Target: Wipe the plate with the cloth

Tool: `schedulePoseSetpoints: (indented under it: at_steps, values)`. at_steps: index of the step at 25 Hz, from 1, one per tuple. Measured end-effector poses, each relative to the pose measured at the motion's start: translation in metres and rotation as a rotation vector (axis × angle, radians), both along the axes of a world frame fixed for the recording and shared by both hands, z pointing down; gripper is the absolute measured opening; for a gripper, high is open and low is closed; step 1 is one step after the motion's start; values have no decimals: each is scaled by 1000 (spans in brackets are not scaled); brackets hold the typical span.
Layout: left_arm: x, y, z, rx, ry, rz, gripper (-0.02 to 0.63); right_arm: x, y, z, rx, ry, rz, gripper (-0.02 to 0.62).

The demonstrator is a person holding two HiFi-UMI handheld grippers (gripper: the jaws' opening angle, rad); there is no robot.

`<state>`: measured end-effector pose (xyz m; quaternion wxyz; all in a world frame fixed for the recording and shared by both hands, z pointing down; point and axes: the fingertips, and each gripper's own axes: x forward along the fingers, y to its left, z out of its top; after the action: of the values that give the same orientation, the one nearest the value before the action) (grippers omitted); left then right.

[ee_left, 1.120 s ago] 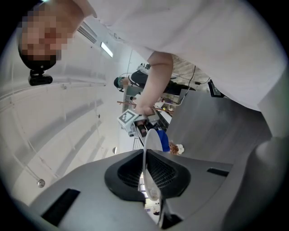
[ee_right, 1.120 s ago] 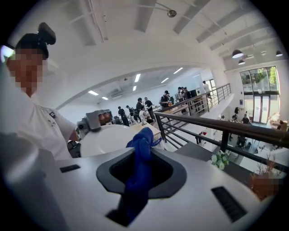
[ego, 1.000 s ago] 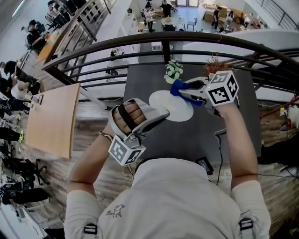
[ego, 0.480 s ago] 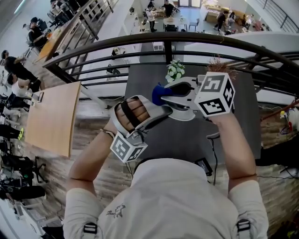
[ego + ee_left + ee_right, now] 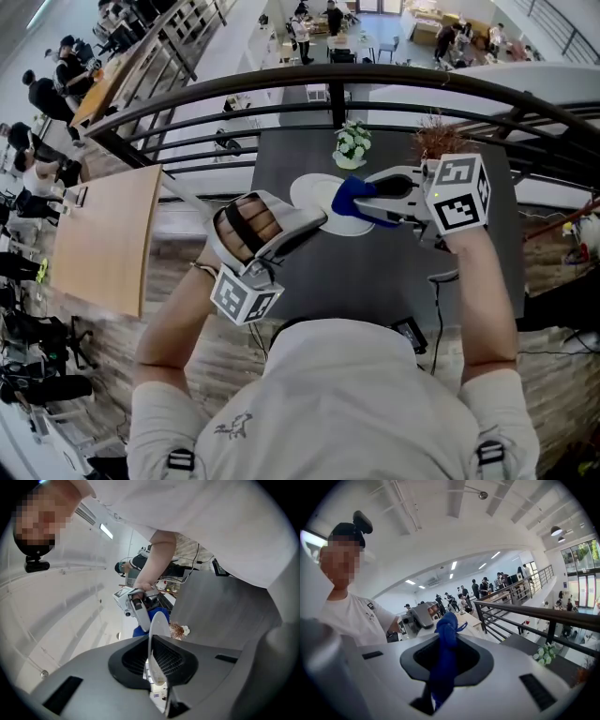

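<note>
In the head view the plate [image 5: 314, 192] is partly covered by the cloth [image 5: 349, 197], the right tool [image 5: 367, 199] and the left tool [image 5: 314, 223]. The person's torso hides the near edge of the tabletop [image 5: 375, 272]. Whether the cloth touches the plate cannot be told.

the round white flat plate [image 5: 317, 192] is pinched at its near rim between the jaws of the left tool [image 5: 319, 220], over the dark table [image 5: 375, 272], and shows edge-on in that tool's own view. the bunched blue cloth [image 5: 349, 195] is clamped in the right tool [image 5: 364, 199]. its crumpled end sticks out past the jaws and overlaps the plate's right side.
</note>
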<state>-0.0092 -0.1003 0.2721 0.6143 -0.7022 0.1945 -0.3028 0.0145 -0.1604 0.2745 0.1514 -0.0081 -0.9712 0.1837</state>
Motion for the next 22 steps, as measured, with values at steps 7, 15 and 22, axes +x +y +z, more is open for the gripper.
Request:
schedulePoseSetpoints:
  at_steps: [7, 15, 22]
  values:
    - [21, 29, -17, 22, 27, 80, 32, 14, -33, 24, -13, 78, 104, 66]
    - [41, 50, -21, 45, 32, 138, 32, -33, -19, -3, 145, 148, 21, 66]
    - [35, 37, -15, 48, 17, 107, 32, -62, 18, -33, 243, 118, -74, 66]
